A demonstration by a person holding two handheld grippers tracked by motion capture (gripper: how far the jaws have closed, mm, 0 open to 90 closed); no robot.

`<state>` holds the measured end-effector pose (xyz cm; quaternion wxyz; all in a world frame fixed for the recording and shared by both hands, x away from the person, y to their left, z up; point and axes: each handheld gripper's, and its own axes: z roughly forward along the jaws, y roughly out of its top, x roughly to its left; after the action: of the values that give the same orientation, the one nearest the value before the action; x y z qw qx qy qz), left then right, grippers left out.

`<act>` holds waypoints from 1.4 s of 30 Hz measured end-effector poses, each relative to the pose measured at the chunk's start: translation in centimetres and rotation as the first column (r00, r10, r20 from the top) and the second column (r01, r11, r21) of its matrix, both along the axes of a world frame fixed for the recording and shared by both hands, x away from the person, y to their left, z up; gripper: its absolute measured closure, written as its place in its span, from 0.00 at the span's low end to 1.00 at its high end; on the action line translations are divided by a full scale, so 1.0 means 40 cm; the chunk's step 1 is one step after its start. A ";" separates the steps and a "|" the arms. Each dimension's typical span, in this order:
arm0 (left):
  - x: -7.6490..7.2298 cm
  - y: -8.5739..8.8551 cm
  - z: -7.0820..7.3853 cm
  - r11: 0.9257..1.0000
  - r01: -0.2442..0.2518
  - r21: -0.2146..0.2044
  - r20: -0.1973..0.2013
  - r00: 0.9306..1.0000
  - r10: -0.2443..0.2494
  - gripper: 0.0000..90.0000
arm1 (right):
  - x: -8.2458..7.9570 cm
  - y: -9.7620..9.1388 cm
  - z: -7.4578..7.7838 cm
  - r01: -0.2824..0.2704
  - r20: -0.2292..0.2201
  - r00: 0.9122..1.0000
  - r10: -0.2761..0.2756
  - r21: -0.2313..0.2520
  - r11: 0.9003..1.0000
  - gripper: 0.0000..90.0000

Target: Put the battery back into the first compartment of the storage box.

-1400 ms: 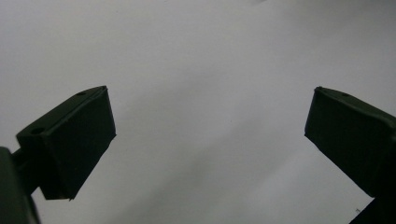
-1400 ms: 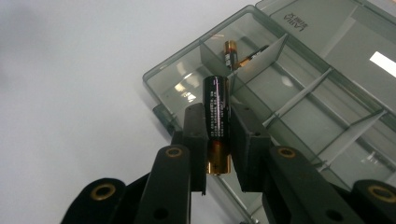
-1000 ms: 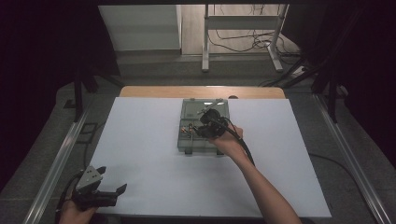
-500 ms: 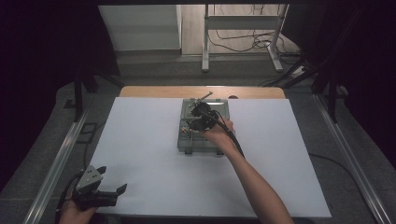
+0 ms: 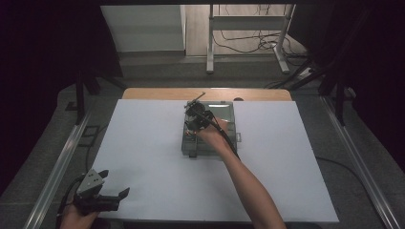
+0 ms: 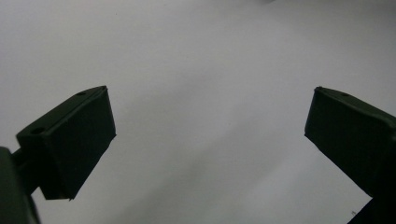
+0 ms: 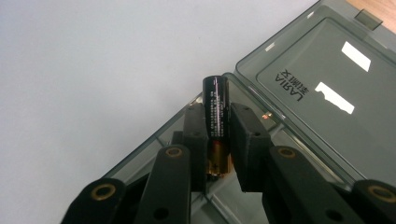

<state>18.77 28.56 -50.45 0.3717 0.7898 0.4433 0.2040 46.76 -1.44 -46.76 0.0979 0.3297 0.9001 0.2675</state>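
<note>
A smoky clear plastic case [image 5: 224, 136] lies open on the white table [image 5: 143, 143], its lid [image 7: 327, 79] folded flat toward the far edge. My right gripper [image 5: 193, 125] hovers over the case's left side, shut on a black and gold battery [image 7: 215, 112] that sticks up between its fingers [image 7: 247, 140]. The case's tray edge [image 7: 173, 123] runs under those jaws. Near the table's front left corner, my left gripper [image 5: 119, 195] is held low and open, with bare white surface between its jaws [image 6: 210, 140].
A wooden strip [image 5: 258, 94] edges the table's far side. Metal rails [image 5: 62, 157] run along both sides. Beyond the table stand a frame's legs [image 5: 210, 52] and loose cables [image 5: 248, 45] on the floor.
My right gripper has shifted left and slightly toward the far side over the case, carrying the battery. The left gripper has stayed put.
</note>
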 end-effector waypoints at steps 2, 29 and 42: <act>0.000 0.000 0.000 1.000 -0.001 -0.001 0.002 1.000 0.001 0.03 | 0.001 0.007 -0.009 0.002 0.009 1.000 -0.002 -0.012 1.000 0.82; 0.001 -0.004 0.000 1.000 -0.001 0.012 -0.001 1.000 0.001 0.03 | -0.116 -0.105 0.047 -0.085 0.091 0.992 0.081 0.038 0.996 0.37; 0.002 -0.006 -0.001 1.000 -0.003 0.016 -0.004 1.000 0.003 0.03 | -0.195 -0.187 0.044 -0.092 0.106 0.991 0.084 0.070 0.993 0.33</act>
<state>18.85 28.33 -50.48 0.3641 0.7925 0.4436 0.2063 38.98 -8.91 -45.01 0.1200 0.2789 0.8968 0.3218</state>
